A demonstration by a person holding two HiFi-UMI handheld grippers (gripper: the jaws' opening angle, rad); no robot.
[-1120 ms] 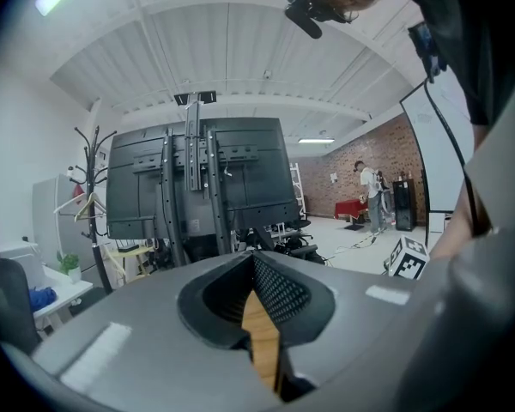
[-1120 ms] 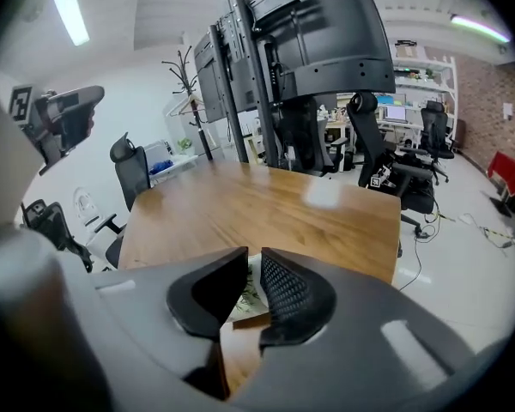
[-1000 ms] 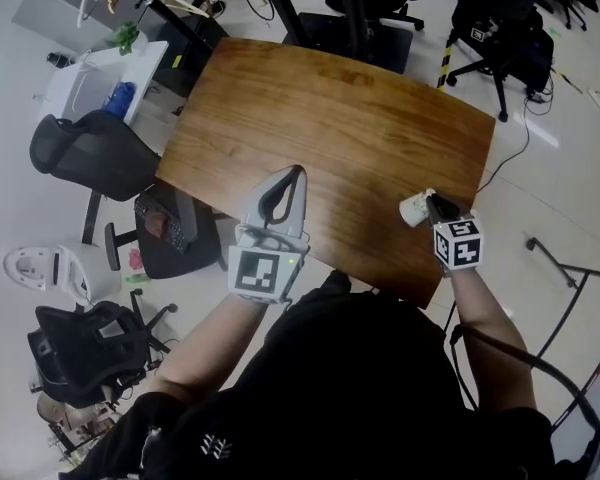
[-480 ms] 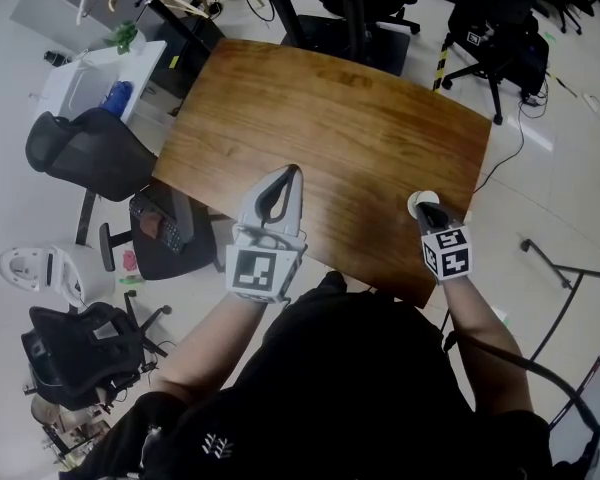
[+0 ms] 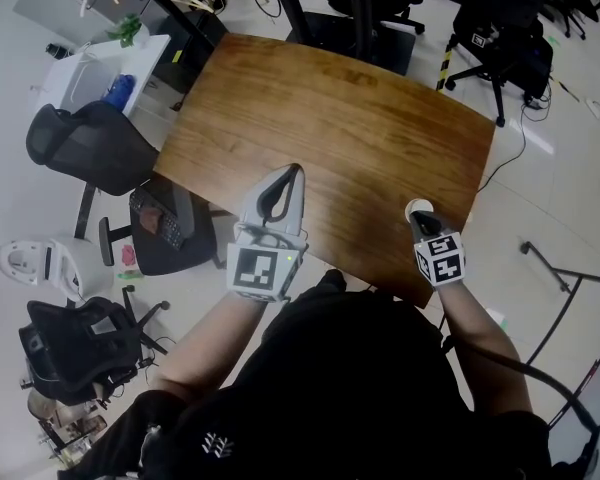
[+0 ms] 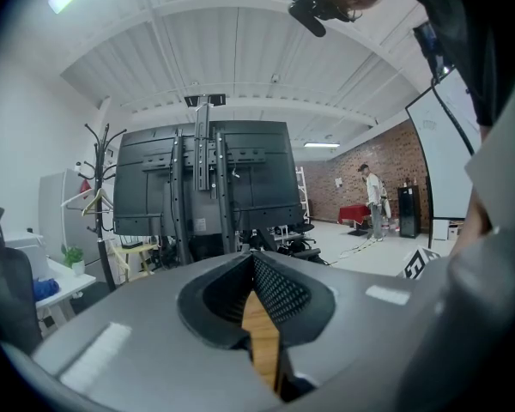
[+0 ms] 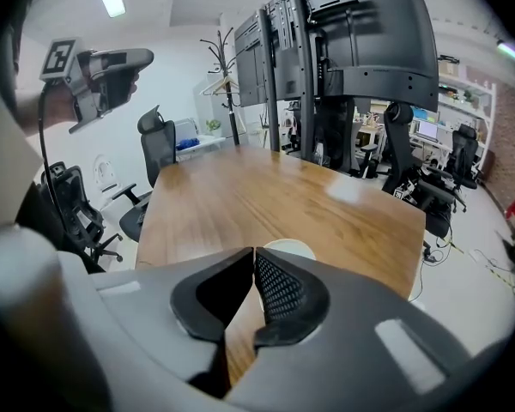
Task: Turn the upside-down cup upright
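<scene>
A white cup (image 5: pixel 417 208) stands near the right front edge of the wooden table (image 5: pixel 330 108), its round mouth facing up. My right gripper (image 5: pixel 421 219) points steeply down at the cup's near rim, shut, with the thin wall seemingly pinched between the jaws. In the right gripper view the cup's rim (image 7: pixel 288 246) shows just beyond the right gripper (image 7: pixel 251 251), partly hidden by one jaw. My left gripper (image 5: pixel 296 172) hovers over the table's front edge, shut and holding nothing. The left gripper (image 6: pixel 251 256) looks level across the room, with only wood showing behind its jaws.
Black office chairs (image 5: pixel 90 143) stand left of the table, and another chair (image 5: pixel 500 38) stands beyond its far right corner. Tall black monitor stands (image 7: pixel 360 33) rise past the far end, with a coat rack (image 7: pixel 227 54) beside them. A person (image 6: pixel 373 194) stands far off.
The cup lay tilted beside the right gripper's tip; now its mouth faces up. The right gripper shifted a little toward the table's front edge. The left gripper stayed put.
</scene>
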